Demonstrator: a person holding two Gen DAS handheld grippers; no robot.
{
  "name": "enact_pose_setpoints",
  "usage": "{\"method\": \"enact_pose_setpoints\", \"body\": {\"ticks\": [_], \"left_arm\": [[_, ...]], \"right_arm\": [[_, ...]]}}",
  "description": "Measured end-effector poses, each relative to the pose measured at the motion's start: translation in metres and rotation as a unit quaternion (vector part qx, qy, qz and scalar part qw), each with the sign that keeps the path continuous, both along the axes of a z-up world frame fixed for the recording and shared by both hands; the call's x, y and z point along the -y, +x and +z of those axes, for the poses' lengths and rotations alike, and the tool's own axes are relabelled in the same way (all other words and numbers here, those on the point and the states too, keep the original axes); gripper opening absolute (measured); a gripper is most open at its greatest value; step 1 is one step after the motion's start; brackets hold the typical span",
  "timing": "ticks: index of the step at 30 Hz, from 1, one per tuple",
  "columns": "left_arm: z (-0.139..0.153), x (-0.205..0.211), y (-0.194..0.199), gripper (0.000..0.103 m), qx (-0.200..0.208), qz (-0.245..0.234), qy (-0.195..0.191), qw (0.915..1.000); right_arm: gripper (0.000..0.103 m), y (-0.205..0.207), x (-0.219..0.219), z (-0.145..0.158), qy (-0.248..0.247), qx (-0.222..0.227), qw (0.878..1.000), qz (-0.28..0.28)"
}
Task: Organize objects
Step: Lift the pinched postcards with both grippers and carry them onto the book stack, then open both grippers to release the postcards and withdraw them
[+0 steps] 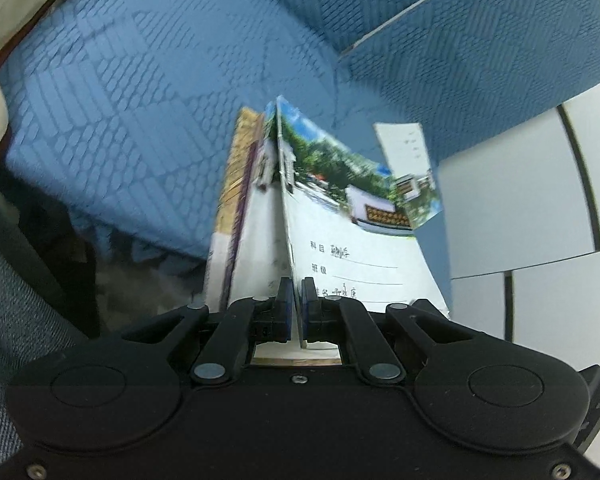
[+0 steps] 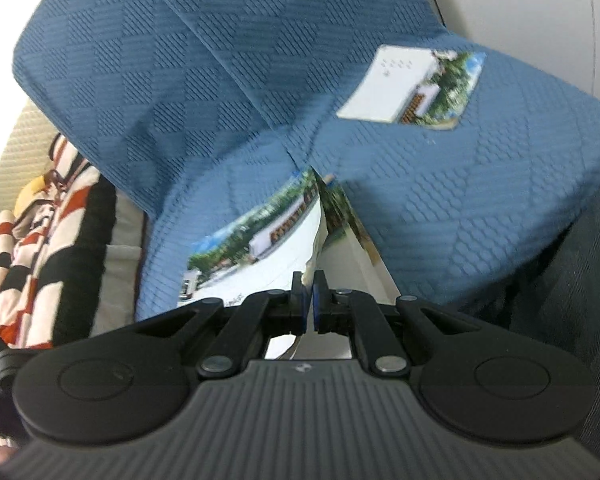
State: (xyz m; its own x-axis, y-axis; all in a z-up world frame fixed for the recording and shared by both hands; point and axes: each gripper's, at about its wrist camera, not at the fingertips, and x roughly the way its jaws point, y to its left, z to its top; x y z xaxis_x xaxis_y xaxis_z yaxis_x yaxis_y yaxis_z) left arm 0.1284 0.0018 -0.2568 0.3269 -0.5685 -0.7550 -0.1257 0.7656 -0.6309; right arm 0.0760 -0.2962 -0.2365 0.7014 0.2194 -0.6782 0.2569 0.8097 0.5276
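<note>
Exercise books (image 1: 340, 248) stood on edge in both tongs, spines running straight ahead over the blue sofa cushion (image 1: 120, 120). Left tongs (image 1: 297, 304) and right tongs (image 2: 309, 300) were each clamped on a book. Another book (image 2: 412, 88) lay flat, beyond-right of the right tongs.

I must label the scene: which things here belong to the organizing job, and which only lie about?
Job: notebook in left gripper; notebook in right gripper; third notebook lying on the sofa.
Lying about: blue sofa cover; checkered blanket.
</note>
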Motion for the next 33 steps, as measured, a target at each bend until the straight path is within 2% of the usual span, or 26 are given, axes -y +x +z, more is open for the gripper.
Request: {"method": "enact_pose_setpoints", "body": {"ticks": [6, 9, 13, 16, 18, 19, 22, 26, 33], "left_arm": [[-0.012, -0.001, -0.001, 0.003, -0.014, 0.002, 0.014, 0.9998], [-0.015, 0.001, -0.002, 0.003, -0.016, -0.001, 0.017, 0.9997], [-0.011, 0.007, -0.001, 0.004, -0.013, -0.007, 0.025, 0.9996], [-0.004, 0.010, -0.001, 0.009, -0.008, -0.009, 0.031, 0.9995], [0.003, 0.012, -0.001, 0.009, 0.001, -0.011, 0.037, 0.9993], [0.008, 0.013, -0.002, 0.010, 0.006, -0.012, 0.043, 0.9990], [0.025, 0.015, -0.004, 0.019, 0.024, -0.013, 0.051, 0.9983], [0.055, 0.022, -0.009, 0.020, 0.060, -0.016, 0.065, 0.9960], [0.110, 0.035, -0.023, 0.026, 0.119, -0.021, 0.080, 0.9894]], "right_arm": [[0.006, 0.003, 0.002, -0.022, -0.010, -0.034, 0.999, 0.004], [0.007, 0.003, 0.000, -0.029, -0.010, -0.038, 0.999, 0.005], [0.009, 0.003, -0.001, -0.030, -0.011, -0.038, 0.999, 0.007], [0.012, 0.003, 0.000, -0.030, -0.005, -0.045, 0.999, 0.006], [0.018, 0.005, 0.002, -0.030, -0.002, -0.059, 0.998, 0.009], [0.026, 0.006, 0.003, -0.029, 0.000, -0.066, 0.998, 0.010], [0.067, 0.002, 0.008, -0.021, 0.010, -0.058, 0.998, 0.004], [0.069, -0.005, 0.016, 0.004, -0.006, -0.028, 1.000, 0.006], [0.069, -0.016, 0.029, 0.066, -0.053, 0.041, 0.997, 0.029]]}}
